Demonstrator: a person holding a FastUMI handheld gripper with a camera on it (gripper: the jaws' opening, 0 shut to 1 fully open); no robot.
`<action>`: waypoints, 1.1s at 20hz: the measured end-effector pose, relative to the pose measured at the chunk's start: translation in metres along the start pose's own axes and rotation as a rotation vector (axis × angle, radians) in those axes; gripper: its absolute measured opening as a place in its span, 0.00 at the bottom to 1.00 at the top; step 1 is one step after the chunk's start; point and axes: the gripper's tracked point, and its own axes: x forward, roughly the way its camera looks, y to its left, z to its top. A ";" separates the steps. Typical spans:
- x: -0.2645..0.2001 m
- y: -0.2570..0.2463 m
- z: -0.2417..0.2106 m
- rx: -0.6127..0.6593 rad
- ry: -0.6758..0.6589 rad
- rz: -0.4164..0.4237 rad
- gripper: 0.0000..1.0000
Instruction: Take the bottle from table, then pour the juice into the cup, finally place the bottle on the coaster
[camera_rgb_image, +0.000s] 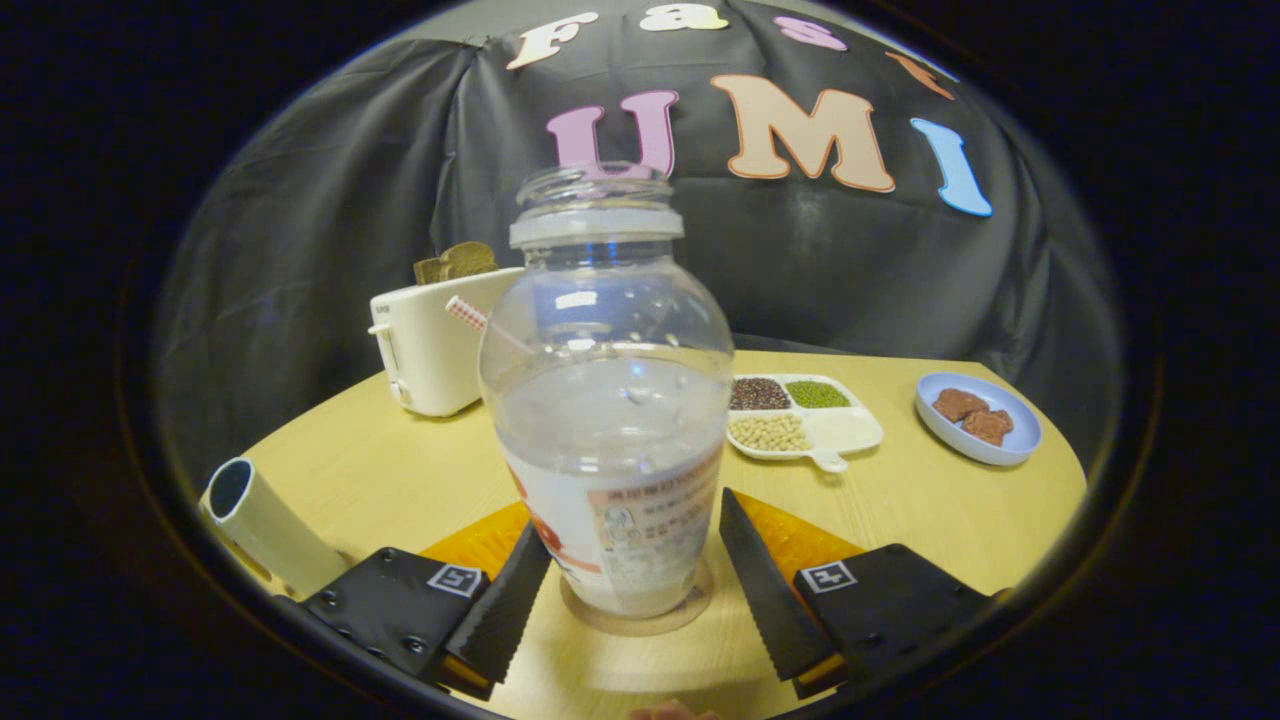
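Fingers of the gripper (632, 570) spread wide and clear of the bottle (608, 400), which stands upright on the coaster (640, 622) between them, long axis vertical, just ahead on the surface (930, 520); nothing held; cup (265, 530) near left.

- A white toaster (432, 350) with bread slices (456, 262) is seen on the wooden table (960, 520).
- A divided tray (806, 417) of beans and grains is placed beside a blue plate (978, 419) holding brown pieces.
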 end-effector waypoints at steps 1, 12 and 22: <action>-0.005 0.000 0.000 0.004 -0.006 0.002 0.99; -0.083 0.006 0.015 -0.029 -0.081 0.009 0.99; -0.207 -0.001 0.091 -0.052 -0.165 0.021 0.98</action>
